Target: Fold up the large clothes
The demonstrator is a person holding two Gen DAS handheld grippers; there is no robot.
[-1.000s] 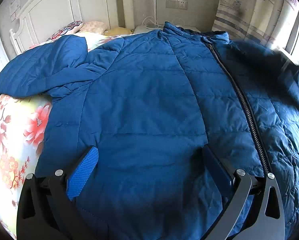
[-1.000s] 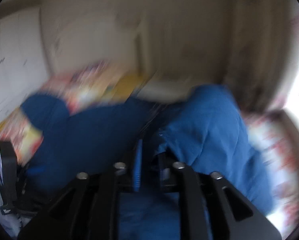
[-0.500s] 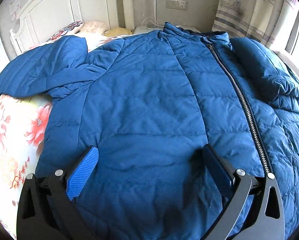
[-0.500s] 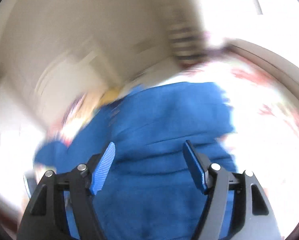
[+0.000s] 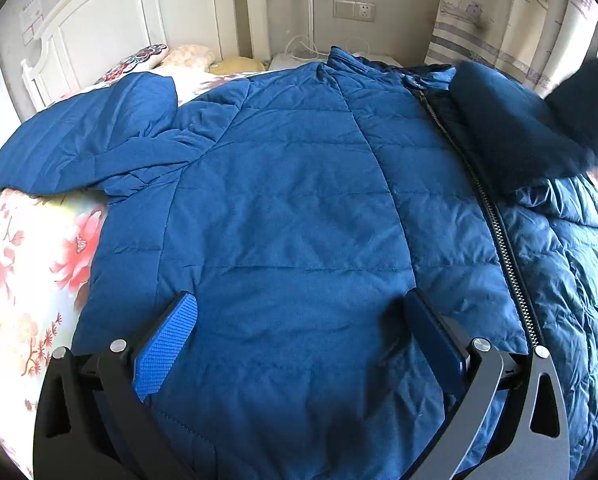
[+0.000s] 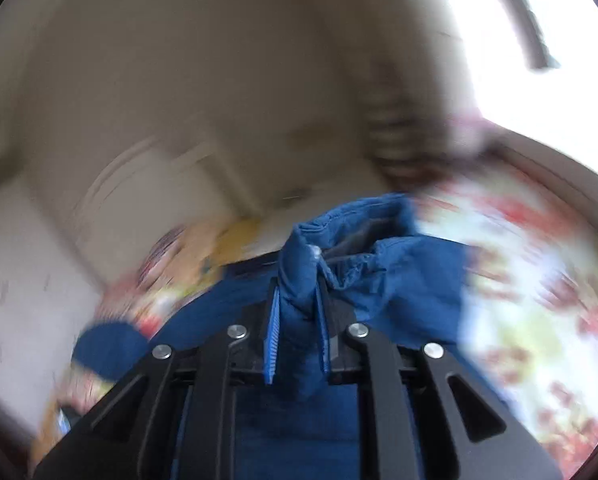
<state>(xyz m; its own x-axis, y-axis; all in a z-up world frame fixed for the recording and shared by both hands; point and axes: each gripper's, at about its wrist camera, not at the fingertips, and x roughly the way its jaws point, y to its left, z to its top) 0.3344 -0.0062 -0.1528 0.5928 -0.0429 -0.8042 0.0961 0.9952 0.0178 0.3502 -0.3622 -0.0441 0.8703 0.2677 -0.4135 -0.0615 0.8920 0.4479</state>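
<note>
Lying zipped and face-up across a floral bedspread (image 5: 27, 280), a blue quilted jacket (image 5: 291, 208) is only at the start of being folded: its body is still spread flat, and one sleeve (image 5: 79, 140) reaches out toward the pillows (image 5: 187, 54). The right gripper (image 6: 297, 336) is closing on a bunched fold of the other sleeve (image 6: 299, 280), the blue cloth pinched between its pads. The left gripper (image 5: 299, 332) hangs over the hem with its jaws wide apart, holding nothing. By the look of it, both sleeves and the body fold remain to be done. Behind the bed stand a white headboard (image 5: 111, 28), a wall socket (image 5: 354, 9) and a patterned curtain (image 5: 499, 12) beside a bright window.
</note>
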